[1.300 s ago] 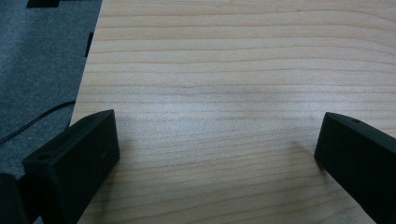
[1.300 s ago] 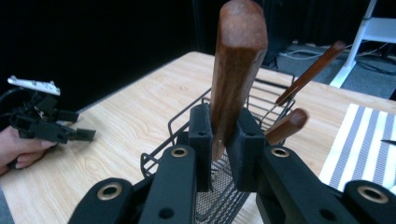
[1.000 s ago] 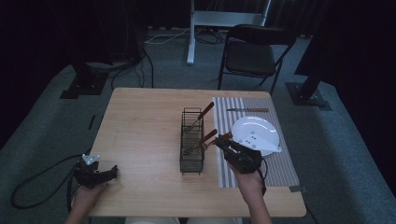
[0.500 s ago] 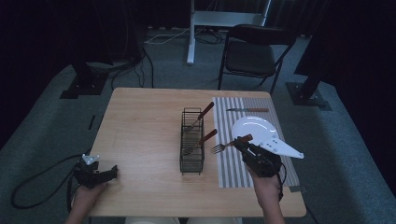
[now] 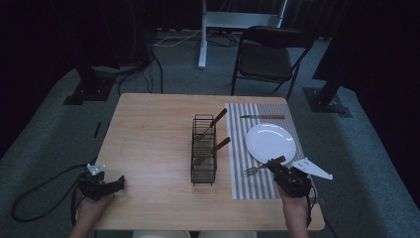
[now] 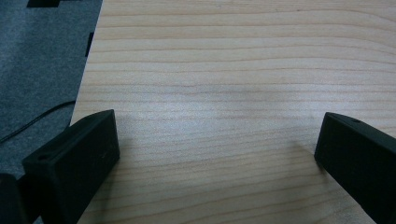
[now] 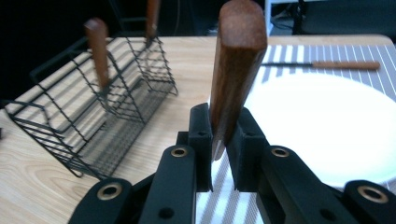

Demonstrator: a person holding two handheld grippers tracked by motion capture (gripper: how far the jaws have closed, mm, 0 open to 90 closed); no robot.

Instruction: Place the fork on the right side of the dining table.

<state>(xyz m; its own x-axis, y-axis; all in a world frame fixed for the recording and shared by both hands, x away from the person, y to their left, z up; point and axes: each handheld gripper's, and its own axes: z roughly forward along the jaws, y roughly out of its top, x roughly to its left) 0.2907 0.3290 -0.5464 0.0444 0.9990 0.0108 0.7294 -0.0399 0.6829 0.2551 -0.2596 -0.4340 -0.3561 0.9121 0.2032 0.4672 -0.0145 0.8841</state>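
Right hand-held gripper (image 5: 275, 168) clamped tight on the wooden handle of a fork (image 5: 258, 168), jaws closed hard against the brown grip. Fork held just above the striped placemat (image 5: 238, 148), tines pointing toward the wire rack (image 5: 203, 163), handle end reaching over the near rim of the white plate (image 5: 270, 143). Left hand-held gripper (image 5: 115, 184) resting at the near left corner of the desk (image 5: 148, 134), jaws wide apart with nothing between them but bare pale wood grain. Black wire rack standing narrow and upright between the two, two more wooden-handled forks leaning inside it, possibly with tines down, though too small to be sure. Round, smooth, glossy plate lying on the mat just beside the held fork. Slim knife (image 5: 262, 117) with wooden handle lying flat across the far end of the mat, well apart from the plate's near rim. Folding chair (image 5: 267, 54) standing beyond the desk.
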